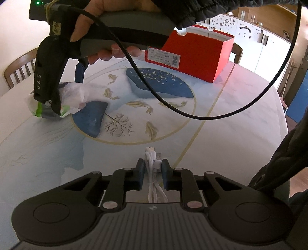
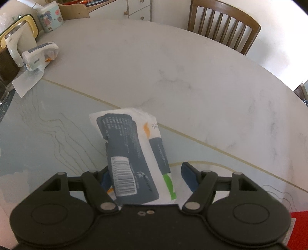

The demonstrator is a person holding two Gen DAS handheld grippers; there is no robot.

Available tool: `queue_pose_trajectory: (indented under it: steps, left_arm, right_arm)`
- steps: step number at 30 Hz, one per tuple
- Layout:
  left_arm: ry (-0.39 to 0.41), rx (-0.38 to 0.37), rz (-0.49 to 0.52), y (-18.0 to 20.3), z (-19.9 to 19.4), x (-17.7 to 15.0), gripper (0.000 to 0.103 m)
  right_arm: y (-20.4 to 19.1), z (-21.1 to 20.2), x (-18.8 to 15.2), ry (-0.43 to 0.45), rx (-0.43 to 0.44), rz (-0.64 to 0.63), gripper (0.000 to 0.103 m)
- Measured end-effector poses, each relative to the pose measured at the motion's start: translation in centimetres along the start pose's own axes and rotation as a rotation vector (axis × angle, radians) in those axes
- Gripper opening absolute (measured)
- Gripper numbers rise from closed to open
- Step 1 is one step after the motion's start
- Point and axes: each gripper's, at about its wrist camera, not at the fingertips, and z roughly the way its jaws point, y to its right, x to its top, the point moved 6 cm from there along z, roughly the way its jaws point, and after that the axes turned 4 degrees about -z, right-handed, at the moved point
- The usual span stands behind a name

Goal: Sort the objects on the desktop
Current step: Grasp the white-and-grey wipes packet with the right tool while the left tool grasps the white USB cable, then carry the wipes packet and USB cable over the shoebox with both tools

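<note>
Cable [image 1: 153, 173] pinched, tissue pack [image 2: 132, 153] straddled

Counted on the counter [image 1: 231, 134]: one white cable, coiled and tied into a slim bundle, near the front edge of the painted circle; one tissue pack in a white, grey and green wrapper, lying flat at the circle's far left in the left wrist view; one second tissue pack [image 2: 40, 52], well apart at the far left of the right wrist view, with a loose sheet spilling from it; one red box [image 1: 192, 55], open-topped, at the back of the counter. One wooden chair [image 2: 223, 25] behind the counter's far edge.

Two tools in all.

Left tool [image 1: 153, 173]: nearly closed, blue pads tight against the cable bundle from both sides, plug end poking out just beyond the fingertips. Cable resting on the counter, not lifted as far as can be told.

Right tool [image 2: 147, 177]: jaws wide apart, pointed steeply down over the tissue pack, one finger on each side. Left finger just against the wrapper's edge or hidden behind it, cannot tell which; right finger clear of the pack with bare counter between. No grip on the pack. Held from above by a hand [image 1: 107, 11] in a dark sleeve, with a black cord [image 1: 192, 115] looping across the view.
</note>
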Motion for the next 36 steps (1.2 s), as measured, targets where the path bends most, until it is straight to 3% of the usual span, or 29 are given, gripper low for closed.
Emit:
queue_pose_trajectory:
  steps: [3, 16, 24, 36]
  left_arm:
    - [-0.002, -0.002, -0.039, -0.4, 0.0, 0.1, 0.017]
    - [0.012, 0.041, -0.244, -3.6, -0.3, 0.0, 0.016]
    - [0.023, 0.079, -0.335, -5.0, -1.3, -0.7, 0.016]
    - [0.049, 0.107, -0.376, -5.3, -3.2, -0.1, 0.016]
  right_arm:
    - [-0.1, 0.1, 0.0, -0.005, -0.002, -0.013, 0.057]
    - [0.4, -1.9, -2.6, 0.001, -0.041, -0.027, 0.039]
    - [0.8, -4.5, -5.3, 0.007, -0.01, 0.043, 0.037]
    - [0.2, -8.0, -10.4, 0.0, 0.062, 0.154, 0.037]
